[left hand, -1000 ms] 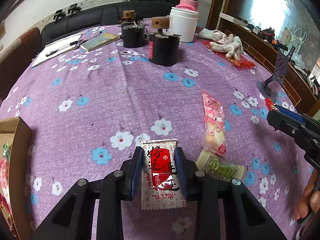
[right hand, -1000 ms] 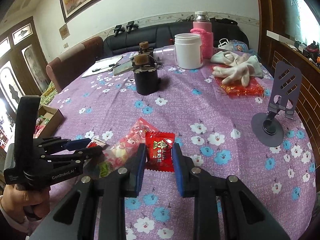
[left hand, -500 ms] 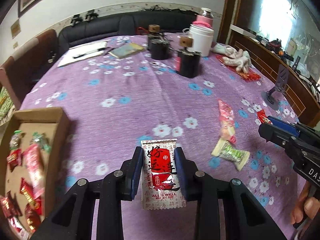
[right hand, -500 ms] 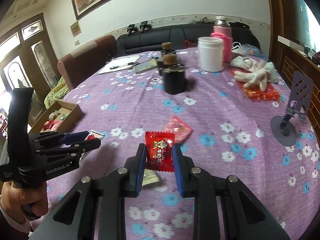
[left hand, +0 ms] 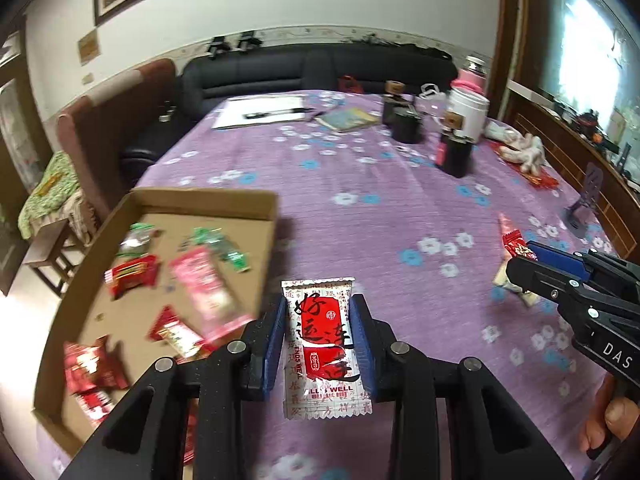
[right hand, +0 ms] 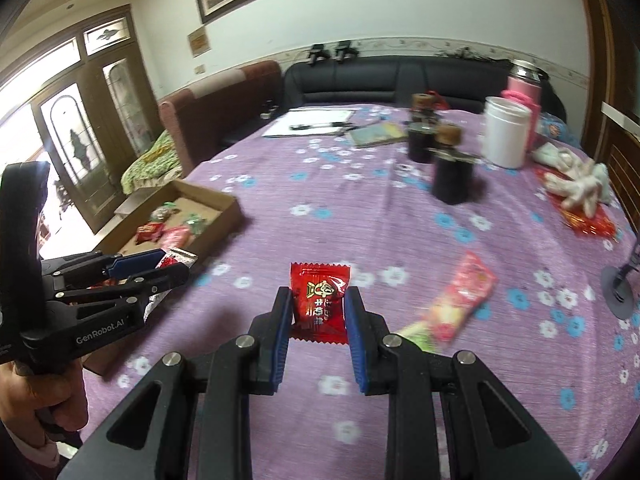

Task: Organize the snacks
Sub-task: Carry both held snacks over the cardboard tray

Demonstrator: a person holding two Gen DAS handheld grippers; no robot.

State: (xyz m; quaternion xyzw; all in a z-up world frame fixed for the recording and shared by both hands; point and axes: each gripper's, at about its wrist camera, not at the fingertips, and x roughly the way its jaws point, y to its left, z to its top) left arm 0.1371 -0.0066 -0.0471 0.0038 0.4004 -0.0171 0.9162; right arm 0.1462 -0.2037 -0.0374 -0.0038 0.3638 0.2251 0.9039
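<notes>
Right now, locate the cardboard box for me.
The cardboard box sits at the table's left edge, just left of the left gripper; the right wrist view shows it beyond that gripper.

Two tools (left hand: 319, 344) (right hand: 314, 324), one cardboard box (left hand: 208, 200), two black jars (right hand: 452, 180) (right hand: 420, 144).

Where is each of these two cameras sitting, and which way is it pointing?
Left wrist view: sits on the left tool, looking along its fingers at its white-and-red packet, the cardboard box to its left, and the right tool.
Right wrist view: sits on the right tool, looking at its red packet; the left tool and the hand holding it show.
Both share the purple tablecloth, box, white jar and sofa.
</notes>
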